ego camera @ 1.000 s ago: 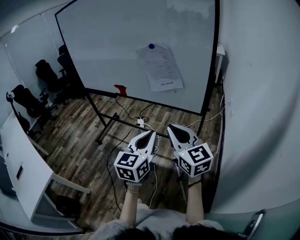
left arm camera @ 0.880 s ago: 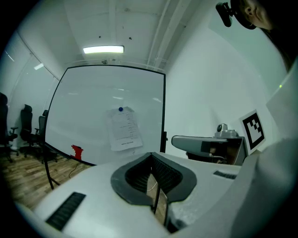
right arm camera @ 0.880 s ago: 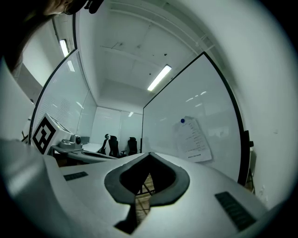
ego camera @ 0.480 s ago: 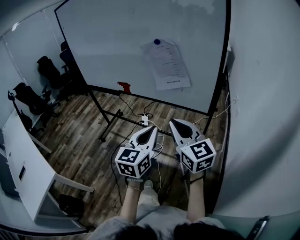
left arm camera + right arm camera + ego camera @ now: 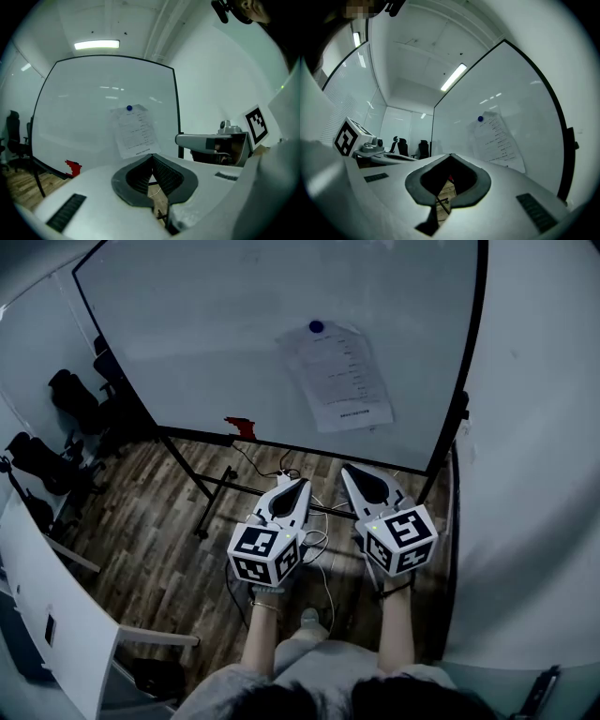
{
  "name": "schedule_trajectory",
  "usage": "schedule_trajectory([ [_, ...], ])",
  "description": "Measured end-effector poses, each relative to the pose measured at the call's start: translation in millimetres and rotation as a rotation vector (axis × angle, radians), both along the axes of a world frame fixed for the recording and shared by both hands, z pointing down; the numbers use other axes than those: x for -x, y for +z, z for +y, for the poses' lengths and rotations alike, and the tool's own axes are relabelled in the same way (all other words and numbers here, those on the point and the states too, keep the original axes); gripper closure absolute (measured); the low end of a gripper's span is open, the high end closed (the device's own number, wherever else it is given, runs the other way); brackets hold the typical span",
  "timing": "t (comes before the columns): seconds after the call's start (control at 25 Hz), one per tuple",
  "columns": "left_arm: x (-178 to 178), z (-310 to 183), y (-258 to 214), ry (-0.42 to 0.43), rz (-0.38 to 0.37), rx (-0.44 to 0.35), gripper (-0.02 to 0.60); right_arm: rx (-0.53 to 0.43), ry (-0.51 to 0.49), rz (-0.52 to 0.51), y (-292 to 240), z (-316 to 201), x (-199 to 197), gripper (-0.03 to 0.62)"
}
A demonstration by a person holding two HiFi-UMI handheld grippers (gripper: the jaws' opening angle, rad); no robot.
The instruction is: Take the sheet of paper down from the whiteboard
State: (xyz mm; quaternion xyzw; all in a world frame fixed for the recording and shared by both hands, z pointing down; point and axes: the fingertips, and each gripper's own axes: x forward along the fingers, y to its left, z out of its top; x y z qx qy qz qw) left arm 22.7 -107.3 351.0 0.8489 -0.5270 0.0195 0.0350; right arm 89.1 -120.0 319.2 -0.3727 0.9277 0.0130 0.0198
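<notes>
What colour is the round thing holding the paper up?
Blue magnet, clearest in the head view.

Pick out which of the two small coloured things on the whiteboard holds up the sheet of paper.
The blue magnet, at the top edge of the sheet of paper. The red thing sits apart at the bottom rail of the whiteboard.

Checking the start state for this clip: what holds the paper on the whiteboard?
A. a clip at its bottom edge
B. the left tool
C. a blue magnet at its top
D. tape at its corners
C: a round blue magnet sits on the top edge of the paper, pinning it to the whiteboard; nothing else touches the paper.
</notes>
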Motion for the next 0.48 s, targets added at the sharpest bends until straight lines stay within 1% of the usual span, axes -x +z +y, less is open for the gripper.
schedule_trajectory([
  [0.12,11,-18,4,0.043,0.019,0.002,0.575,0.014,0.030,-0.002,4,-17,9,0.594],
  [0.28,21,-37,10,0.093,0.015,0.007,0.575,0.037,0.074,0.011,11,-35,20,0.594],
  [0.48,36,-54,13,0.132,-0.006,0.004,0.575,0.046,0.098,0.021,14,-51,44,0.594],
])
